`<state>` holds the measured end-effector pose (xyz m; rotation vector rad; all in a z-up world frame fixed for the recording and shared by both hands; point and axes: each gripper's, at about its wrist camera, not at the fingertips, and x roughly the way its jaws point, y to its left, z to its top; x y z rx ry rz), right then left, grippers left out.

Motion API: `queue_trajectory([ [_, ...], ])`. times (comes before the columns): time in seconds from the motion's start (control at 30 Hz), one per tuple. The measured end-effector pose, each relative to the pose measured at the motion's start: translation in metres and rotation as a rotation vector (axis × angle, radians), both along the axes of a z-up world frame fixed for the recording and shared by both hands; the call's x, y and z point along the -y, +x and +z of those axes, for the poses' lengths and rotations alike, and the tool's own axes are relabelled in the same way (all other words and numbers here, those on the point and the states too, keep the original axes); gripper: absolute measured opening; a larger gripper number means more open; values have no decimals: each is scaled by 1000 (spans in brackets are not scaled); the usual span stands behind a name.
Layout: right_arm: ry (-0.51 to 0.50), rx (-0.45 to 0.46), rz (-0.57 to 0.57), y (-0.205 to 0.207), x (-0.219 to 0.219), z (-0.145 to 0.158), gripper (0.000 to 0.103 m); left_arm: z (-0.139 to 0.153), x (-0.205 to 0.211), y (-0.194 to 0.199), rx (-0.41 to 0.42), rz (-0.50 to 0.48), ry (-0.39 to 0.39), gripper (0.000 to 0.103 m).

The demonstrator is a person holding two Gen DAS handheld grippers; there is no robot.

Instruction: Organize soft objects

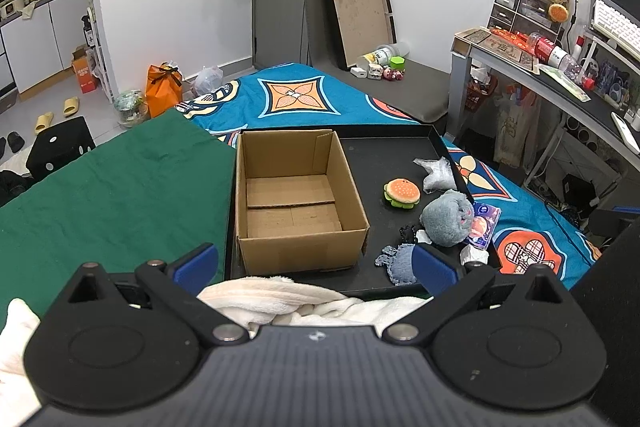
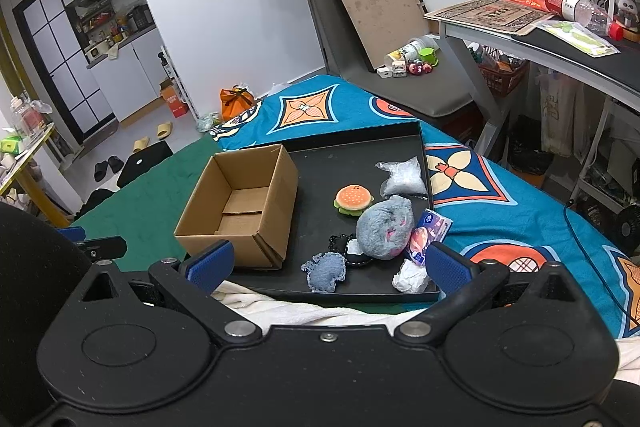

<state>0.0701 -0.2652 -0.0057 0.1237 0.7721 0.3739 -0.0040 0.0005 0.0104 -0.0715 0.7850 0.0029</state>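
Note:
An empty cardboard box (image 1: 296, 199) (image 2: 240, 211) stands on the left part of a black tray (image 1: 384, 147) (image 2: 360, 147). To its right lie a burger plush (image 1: 402, 193) (image 2: 354, 199), a grey fluffy plush (image 1: 446, 219) (image 2: 384, 227), a blue denim piece (image 1: 400, 261) (image 2: 326, 271), a clear plastic bag (image 1: 438, 173) (image 2: 402, 177), a small printed packet (image 1: 484, 225) (image 2: 430, 233), crumpled white paper (image 2: 410, 279) and a black lace piece (image 2: 346, 247). My left gripper (image 1: 316, 263) is open near the tray's front edge. My right gripper (image 2: 330, 265) is open above the front edge, holding nothing.
The tray rests on a bed with a blue patterned cover (image 1: 296, 95) and a green cloth (image 1: 116, 187). A white fleece blanket (image 1: 304, 301) (image 2: 280, 307) lies just under both grippers. A desk (image 2: 560, 43) stands to the right, and a large box lid (image 1: 356, 7) leans on the wall.

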Motion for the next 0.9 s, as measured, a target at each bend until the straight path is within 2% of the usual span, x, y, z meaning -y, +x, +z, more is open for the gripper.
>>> queue_trajectory([
  [0.9, -11, 7, -2, 0, 0, 2, 103, -2, 0, -1, 2, 0, 2, 102],
])
